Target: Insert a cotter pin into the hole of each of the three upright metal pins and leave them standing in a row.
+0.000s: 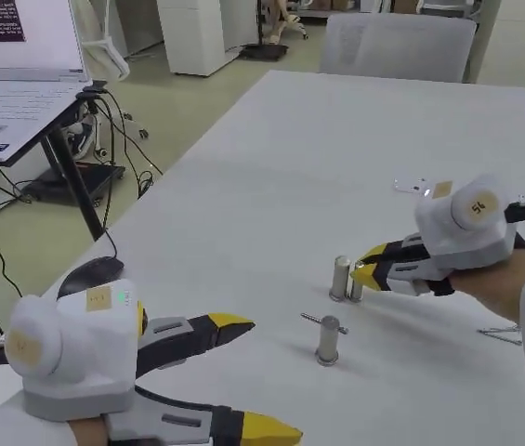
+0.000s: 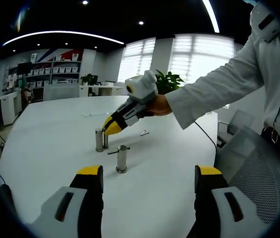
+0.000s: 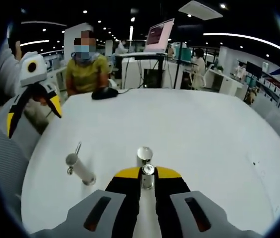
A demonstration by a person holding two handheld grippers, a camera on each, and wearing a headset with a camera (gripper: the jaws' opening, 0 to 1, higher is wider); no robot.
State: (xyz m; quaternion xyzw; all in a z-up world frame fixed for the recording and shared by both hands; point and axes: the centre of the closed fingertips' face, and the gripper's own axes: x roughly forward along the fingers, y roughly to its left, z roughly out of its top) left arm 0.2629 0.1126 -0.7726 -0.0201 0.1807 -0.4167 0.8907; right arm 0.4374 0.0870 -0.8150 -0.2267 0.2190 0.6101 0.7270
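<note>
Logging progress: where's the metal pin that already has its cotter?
In the head view the cottered pin stands upright on the table, nearer the person than the bare pin and the gripped pin in the right gripper.

**Three metal pins, one fitted with a cotter pin**

In the head view, lower centre-right, the near metal pin stands upright, a short silvery cylinder. A cotter pin runs crosswise through its top and sticks out to the left. Just above it in the frame two more such cylinders stand upright side by side, almost touching. The left pin stands free, and the right pin is clamped between the jaws of the right gripper. A loose cotter pin, thin wire, lies flat at the right edge.
</note>
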